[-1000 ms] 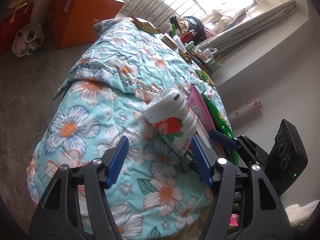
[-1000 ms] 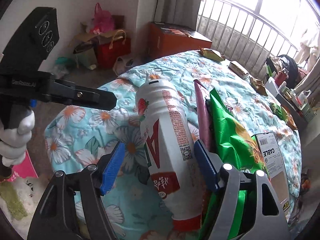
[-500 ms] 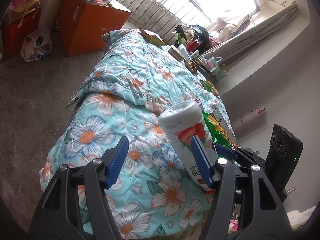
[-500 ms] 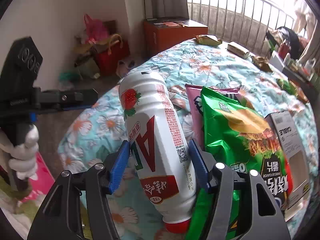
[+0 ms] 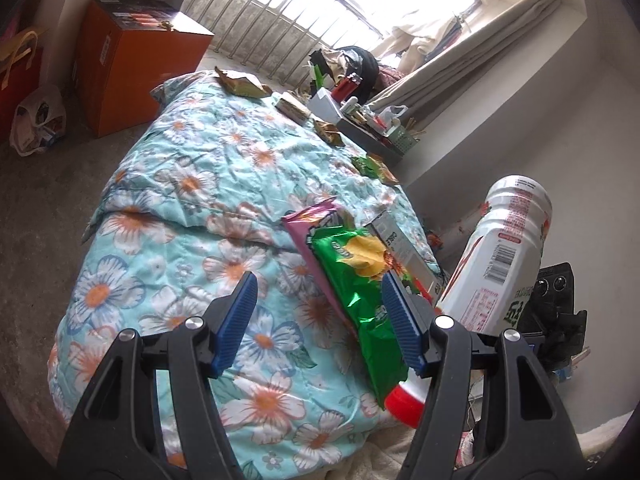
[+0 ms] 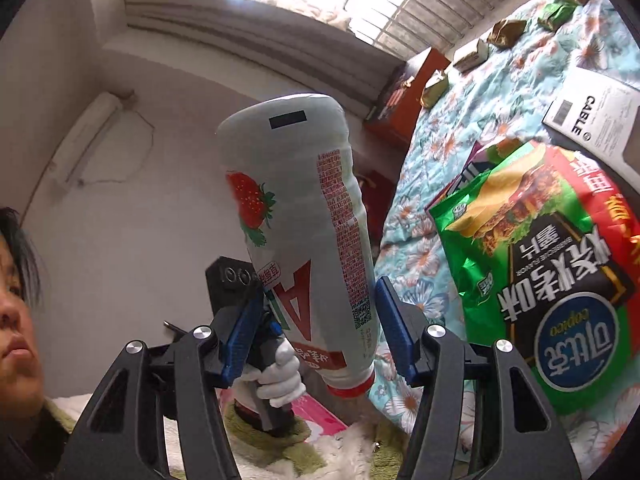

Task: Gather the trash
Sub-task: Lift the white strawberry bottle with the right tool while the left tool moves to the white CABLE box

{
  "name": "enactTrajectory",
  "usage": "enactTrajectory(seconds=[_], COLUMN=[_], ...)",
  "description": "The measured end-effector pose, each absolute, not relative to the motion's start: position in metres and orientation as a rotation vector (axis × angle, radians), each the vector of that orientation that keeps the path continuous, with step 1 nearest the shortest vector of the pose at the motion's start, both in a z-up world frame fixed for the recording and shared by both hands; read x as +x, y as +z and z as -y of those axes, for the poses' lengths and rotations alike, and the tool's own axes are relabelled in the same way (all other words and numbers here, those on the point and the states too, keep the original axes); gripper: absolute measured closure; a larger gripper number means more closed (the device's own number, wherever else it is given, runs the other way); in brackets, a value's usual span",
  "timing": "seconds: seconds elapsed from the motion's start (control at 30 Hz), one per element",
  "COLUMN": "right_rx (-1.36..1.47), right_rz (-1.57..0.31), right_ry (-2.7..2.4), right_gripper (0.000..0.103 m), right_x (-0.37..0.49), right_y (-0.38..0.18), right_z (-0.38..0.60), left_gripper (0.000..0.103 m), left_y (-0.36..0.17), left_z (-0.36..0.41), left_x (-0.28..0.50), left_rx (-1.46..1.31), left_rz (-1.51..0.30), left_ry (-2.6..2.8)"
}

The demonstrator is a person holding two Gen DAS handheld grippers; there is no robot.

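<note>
Broadly, the bed (image 5: 192, 208) fills most of the left wrist view, covered by a pale blue quilt printed with orange and white flowers. An orange box (image 5: 132, 60) stands on the floor past its far corner, under the barred window. On the quilt near the foot of the bed lie a green chip bag (image 5: 356, 280) overlapping a pink bag (image 5: 304, 220), with a grey cable box (image 6: 592, 112) just beside them. Smaller crumpled wrappers (image 5: 240, 82) sit well apart along the far edge.

The white strawberry drink bottle (image 6: 304, 216) is lifted clear of the bed, tilted with its red cap end down, beside the quilt's edge. The right gripper (image 6: 316, 320) has just been closing its blue fingers (image 6: 390, 316), and they clamp the bottle's lower body on both sides.

The left gripper (image 5: 316, 316) hovers over the quilt with its fingers spread apart and nothing gripped; the green bag lies beneath the gap. A white-gloved hand (image 6: 280, 376) holds that gripper's handle in the right wrist view.
</note>
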State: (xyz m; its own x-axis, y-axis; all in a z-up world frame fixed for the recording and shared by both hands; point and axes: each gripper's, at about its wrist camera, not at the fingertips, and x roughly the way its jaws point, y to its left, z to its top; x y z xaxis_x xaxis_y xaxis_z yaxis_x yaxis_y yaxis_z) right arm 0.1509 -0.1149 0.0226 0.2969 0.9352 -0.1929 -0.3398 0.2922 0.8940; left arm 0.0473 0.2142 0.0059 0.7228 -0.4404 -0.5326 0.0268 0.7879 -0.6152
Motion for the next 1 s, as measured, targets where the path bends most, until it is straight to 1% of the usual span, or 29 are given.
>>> enactTrajectory(seconds=[0.17,0.27,0.33,0.43,0.47,0.53,0.6,0.67,0.7,0.73,0.8,0.87,1.0], right_rx=[0.942,0.947,0.932,0.913,0.915,0.956,0.997,0.956,0.951,0.948,0.899,0.883,0.802], right_rz=[-0.668,-0.598,-0.585,-0.599,-0.606,-0.616,-0.632,-0.679,-0.714,-0.756,-0.824,-0.834,-0.813], right_ry=[0.910,0.828,0.763,0.651,0.615,0.568,0.513,0.395,0.354,0.318,0.248,0.279,0.285], right_gripper=[0.047,0.047,0.047,0.047,0.049,0.052,0.052,0.052,0.052,0.052,0.052,0.052,0.052], right_x=[0.127,0.109,0.095,0.077,0.072,0.066,0.067,0.079,0.088,0.095,0.108,0.113,0.113], right_y=[0.044,0.055,0.059,0.060,0.057,0.046,0.030,0.012,-0.002,-0.016,-0.040,-0.048,-0.036], right_z=[0.195,0.238,0.262,0.290,0.298,0.315,0.323,0.325,0.323,0.317,0.300,0.287,0.279], left_gripper=[0.043,0.043,0.043,0.043,0.043,0.043,0.043,0.043,0.042,0.051,0.056,0.057,0.059], left_y=[0.023,0.025,0.022,0.013,0.007,-0.007,-0.024,-0.043,-0.051,-0.056,-0.060,-0.059,-0.060], left_z=[-0.165,-0.129,-0.101,-0.057,-0.043,-0.017,0.005,0.021,0.026,0.027,0.022,0.009,-0.012], left_x=[0.076,0.092,0.102,0.115,0.119,0.126,0.132,0.136,0.137,0.137,0.136,0.137,0.134], left_rx=[-0.556,-0.520,-0.498,-0.478,-0.474,-0.470,-0.454,-0.420,-0.393,-0.381,-0.387,-0.396,-0.366], left_rz=[-0.721,-0.753,-0.786,-0.860,-0.898,-0.967,-1.040,-1.101,-1.114,-1.114,-1.114,-1.112,-1.099], left_ry=[-0.421,-0.520,-0.600,-0.717,-0.745,-0.798,-0.819,-0.788,-0.764,-0.749,-0.725,-0.705,-0.670])
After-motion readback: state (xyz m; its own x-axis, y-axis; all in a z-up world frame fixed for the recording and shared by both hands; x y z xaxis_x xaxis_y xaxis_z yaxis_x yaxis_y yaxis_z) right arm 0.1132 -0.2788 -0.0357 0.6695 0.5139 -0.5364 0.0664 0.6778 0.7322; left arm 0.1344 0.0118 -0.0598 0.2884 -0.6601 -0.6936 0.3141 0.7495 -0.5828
